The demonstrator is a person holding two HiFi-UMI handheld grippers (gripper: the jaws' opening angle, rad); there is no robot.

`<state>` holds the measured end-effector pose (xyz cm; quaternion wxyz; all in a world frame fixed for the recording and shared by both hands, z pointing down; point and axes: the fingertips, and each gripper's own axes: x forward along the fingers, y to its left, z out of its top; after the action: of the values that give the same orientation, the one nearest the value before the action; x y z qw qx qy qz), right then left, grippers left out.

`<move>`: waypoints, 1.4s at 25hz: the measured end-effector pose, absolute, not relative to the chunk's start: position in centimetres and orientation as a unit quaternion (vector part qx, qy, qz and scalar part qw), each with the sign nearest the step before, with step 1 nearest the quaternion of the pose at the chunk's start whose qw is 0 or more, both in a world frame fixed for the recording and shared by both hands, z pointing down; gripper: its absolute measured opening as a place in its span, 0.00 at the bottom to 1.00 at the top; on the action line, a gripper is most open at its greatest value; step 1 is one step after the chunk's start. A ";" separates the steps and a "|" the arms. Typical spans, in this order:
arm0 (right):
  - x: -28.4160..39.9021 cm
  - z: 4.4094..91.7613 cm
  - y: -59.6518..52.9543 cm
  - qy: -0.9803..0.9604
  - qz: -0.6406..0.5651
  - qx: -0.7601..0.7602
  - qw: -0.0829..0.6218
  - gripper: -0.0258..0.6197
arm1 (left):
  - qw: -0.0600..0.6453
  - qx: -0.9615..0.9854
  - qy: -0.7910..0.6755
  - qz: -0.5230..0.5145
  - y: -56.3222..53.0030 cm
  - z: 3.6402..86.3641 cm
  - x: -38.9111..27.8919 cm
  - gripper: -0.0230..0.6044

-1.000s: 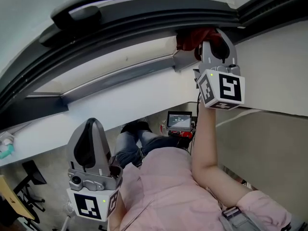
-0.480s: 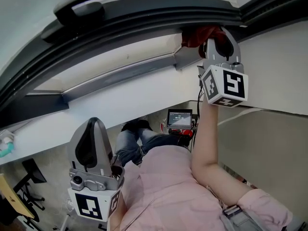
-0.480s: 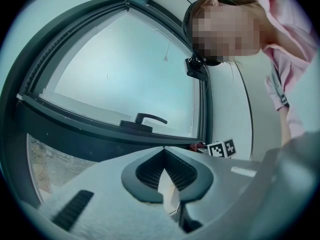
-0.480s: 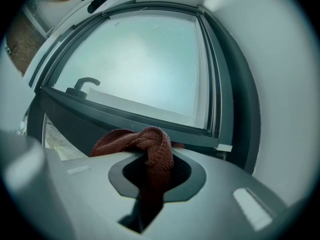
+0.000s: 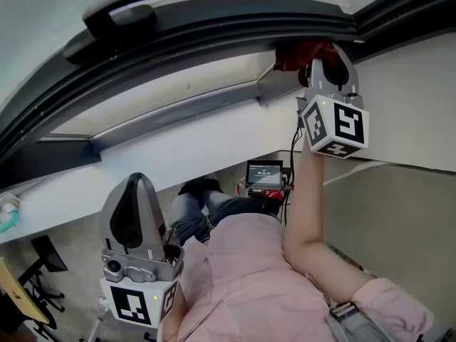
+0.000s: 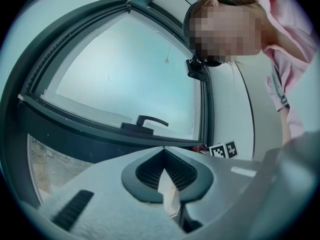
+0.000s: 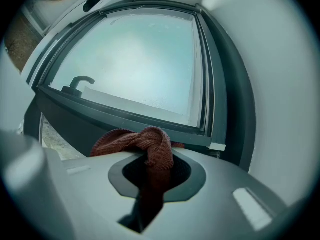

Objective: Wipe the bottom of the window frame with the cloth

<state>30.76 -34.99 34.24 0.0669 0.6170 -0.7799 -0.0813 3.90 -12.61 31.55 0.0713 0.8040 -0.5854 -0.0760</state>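
A dark red cloth (image 5: 303,54) is pinched in my right gripper (image 5: 322,57), which presses it against the dark grey window frame (image 5: 214,27) near its right corner. In the right gripper view the cloth (image 7: 145,146) bunches out of the shut jaws, right under the frame's bottom rail (image 7: 125,116). My left gripper (image 5: 133,216) hangs low at the left, away from the window, its jaws shut with nothing between them. The window handle (image 5: 135,9) sits on the frame at the upper left.
A white sill and wall (image 5: 178,155) run below the frame. A grey metal rail (image 5: 178,116) lies along the sill. The person's pink-sleeved arm (image 5: 306,212) reaches up to the right gripper. A small screen device (image 5: 265,173) sits on the floor below.
My right gripper has slid the cloth a little to the right along the frame, toward the corner. The left gripper has stayed in place.
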 end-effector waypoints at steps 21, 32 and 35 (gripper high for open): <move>32.7 34.3 -35.4 -0.758 -0.068 0.645 0.063 0.12 | 0.062 0.803 -0.585 -0.091 -13.1 30.6 4.1 0.03; 35.4 34.3 -36.3 -0.741 -0.048 0.668 0.050 0.12 | 0.058 0.805 -0.582 -0.098 -13.9 30.3 4.7 0.03; 36.0 34.4 -36.5 -0.737 -0.044 0.673 0.048 0.12 | 0.057 0.807 -0.579 -0.099 -14.3 30.2 5.0 0.03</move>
<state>36.01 -36.49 34.37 0.0480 0.6726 -0.7372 -0.0435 4.96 -14.26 30.16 0.0573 0.8069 -0.5794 -0.0993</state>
